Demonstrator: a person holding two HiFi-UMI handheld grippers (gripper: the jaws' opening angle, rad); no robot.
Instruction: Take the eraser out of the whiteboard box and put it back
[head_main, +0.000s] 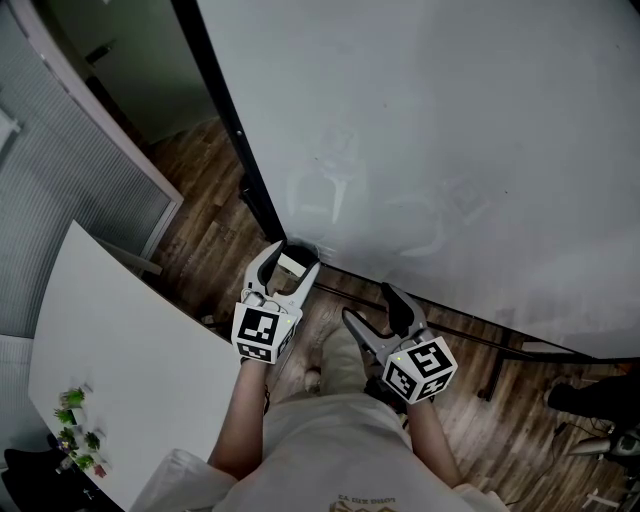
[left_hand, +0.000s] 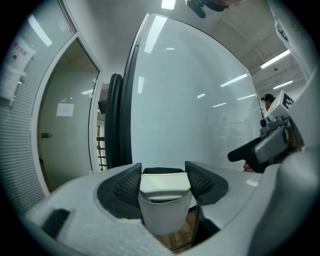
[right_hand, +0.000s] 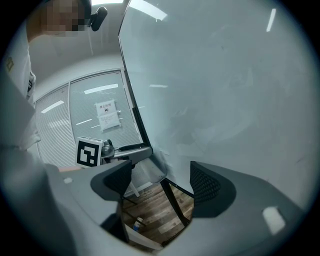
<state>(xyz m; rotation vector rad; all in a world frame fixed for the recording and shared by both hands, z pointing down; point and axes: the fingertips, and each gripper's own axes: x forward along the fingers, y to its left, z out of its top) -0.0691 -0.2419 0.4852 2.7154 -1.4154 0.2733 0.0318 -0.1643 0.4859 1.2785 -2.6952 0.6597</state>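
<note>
**Left tongs holding the eraser at the board's corner**

The left tongs (head_main: 291, 256) are gripping the eraser (head_main: 296, 266) by its two sides. Their bumpy black pads (left_hand: 129, 184) are touching it. The eraser is sitting in the top of the white box (left_hand: 165, 217), at the bottom left corner of the whiteboard (head_main: 430, 150). The right tongs (head_main: 370, 303) are hanging wide open with nothing between them. They are just beside the left tongs and near the board's bottom edge.

The board's black edge (head_main: 225, 110) is running up right next to the box. A white table (head_main: 120, 350) is standing close on the left. Only a strip of wood floor (head_main: 200, 230) is lying open between the table and the board.

The eraser is looking smooth and cream-white, with round corners. The box under it is smooth, white and shaped like a cup. The board is shining and showing faint wiped marks.

The left gripper view is showing the pads on the eraser up close, while the head view is showing only a small white patch there. The right gripper view is showing a black stand leg (right_hand: 172, 202) under the board and a paper sheet (right_hand: 107, 115) on the striped wall.
</note>
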